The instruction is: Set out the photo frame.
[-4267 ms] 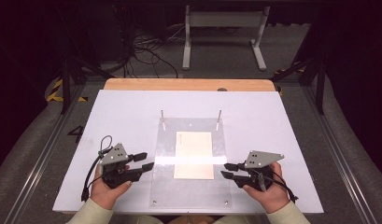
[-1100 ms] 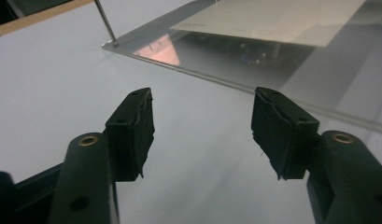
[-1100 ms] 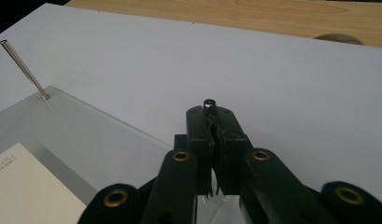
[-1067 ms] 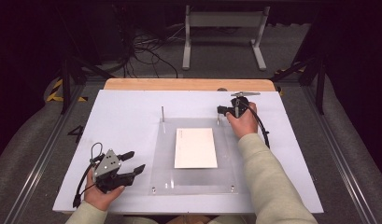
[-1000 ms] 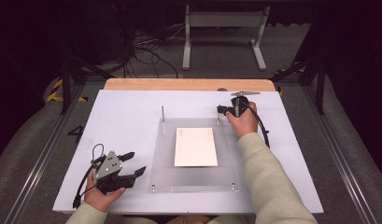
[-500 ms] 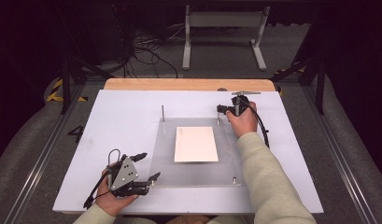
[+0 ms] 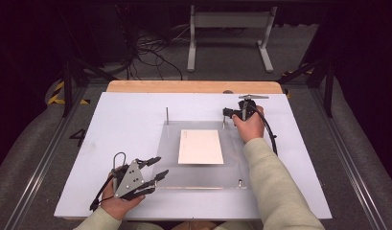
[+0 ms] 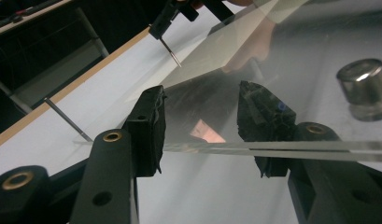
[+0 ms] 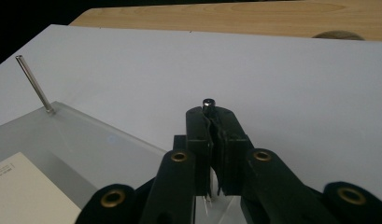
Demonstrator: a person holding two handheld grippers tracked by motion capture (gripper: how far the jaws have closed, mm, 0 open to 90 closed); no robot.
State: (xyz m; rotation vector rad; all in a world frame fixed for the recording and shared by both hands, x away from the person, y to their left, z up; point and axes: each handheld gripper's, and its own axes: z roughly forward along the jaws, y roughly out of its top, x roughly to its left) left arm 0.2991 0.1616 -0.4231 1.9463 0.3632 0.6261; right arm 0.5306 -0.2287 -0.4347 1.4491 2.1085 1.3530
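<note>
A clear acrylic plate (image 7: 196,176) lies in the middle of the white table (image 7: 126,124), with a white card (image 7: 201,146) on it. My left gripper (image 7: 161,167) is at the plate's near left corner. Its jaws have just been closing, and the plate's edge (image 8: 319,150) runs between them, but the pads (image 8: 151,126) stand apart from it. My right gripper (image 7: 226,113) is at the far right corner, shut on a thin upright metal pin (image 9: 208,103). A second pin (image 7: 167,115) stands at the far left corner.
A short metal cap (image 7: 239,182) sits on the plate's near right corner. A wooden strip (image 7: 193,86) borders the table's far edge. Beyond it are cables and a stand's white legs (image 7: 227,33) on the floor.
My left gripper has moved right to the plate's near left corner, and its jaws have narrowed. The right gripper has stayed on the far right pin.
</note>
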